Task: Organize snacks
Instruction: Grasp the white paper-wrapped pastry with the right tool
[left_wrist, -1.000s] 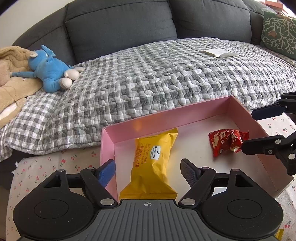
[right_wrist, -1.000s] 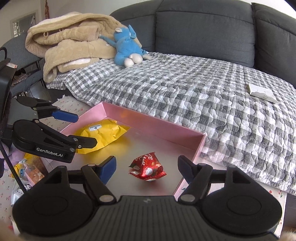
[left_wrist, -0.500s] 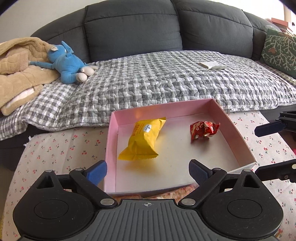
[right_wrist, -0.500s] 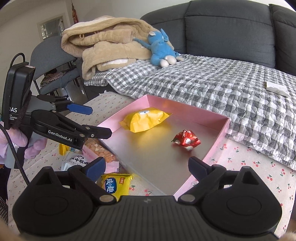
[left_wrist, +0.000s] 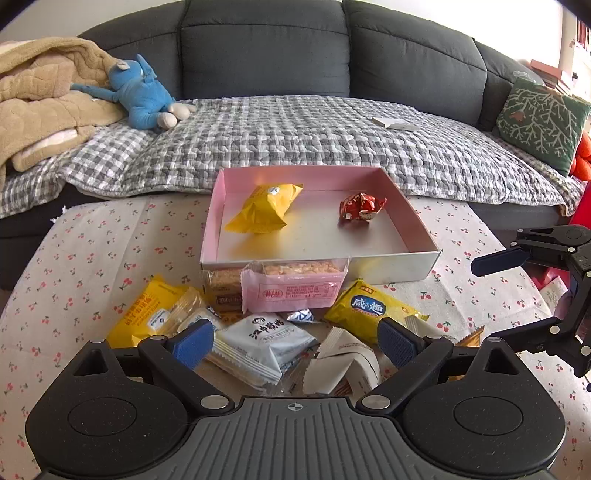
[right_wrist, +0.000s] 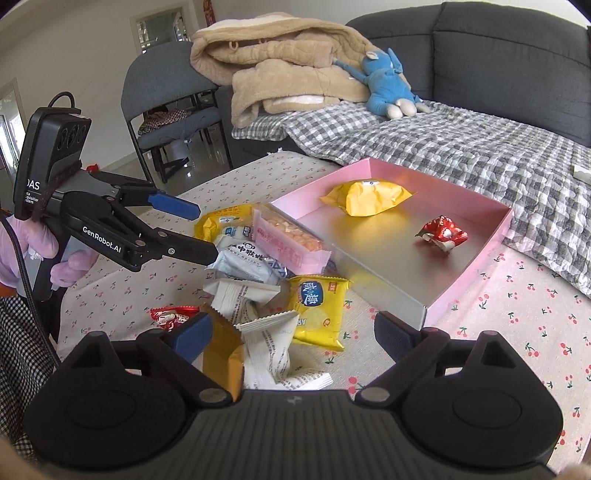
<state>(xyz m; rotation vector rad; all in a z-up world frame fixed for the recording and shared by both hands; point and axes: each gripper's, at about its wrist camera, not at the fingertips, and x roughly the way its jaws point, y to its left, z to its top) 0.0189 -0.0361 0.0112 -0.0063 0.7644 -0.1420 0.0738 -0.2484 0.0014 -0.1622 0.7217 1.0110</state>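
Snacks, left wrist view: a loose heap of packets (left_wrist: 273, 321) lies on the cherry-print surface (left_wrist: 92, 251), just ahead of and partly between the fingers of the left hand-held gripper (left_wrist: 295, 341).
Pink tray (left_wrist: 421, 254): beyond the heap, straight ahead of that gripper, with a pink biscuit packet (left_wrist: 295, 286) leaning against its near wall.
In the tray: a yellow packet (left_wrist: 264, 212) ahead and left, a red candy wrapper (left_wrist: 360, 206) ahead and right, well apart.
Left hand-held gripper state: jaws spread wide, gripping nothing.
Right hand-held gripper (left_wrist: 517, 295): off to the right, jaws apart and empty.

Snacks, right wrist view: white wrappers (right_wrist: 266, 332) and an orange box (right_wrist: 221, 354) sit between the fingers of the right hand-held gripper (right_wrist: 291, 336); a yellow cracker packet (right_wrist: 317, 310) lies just ahead.
Small red wrapper (right_wrist: 170, 315): near its left fingertip, on the surface.
Pink tray (right_wrist: 476, 273): ahead and to the right, with both items inside.
Left hand-held gripper (right_wrist: 184, 229): ahead-left, above the heap, jaws apart.
Right hand-held gripper state: wide open, holding nothing.
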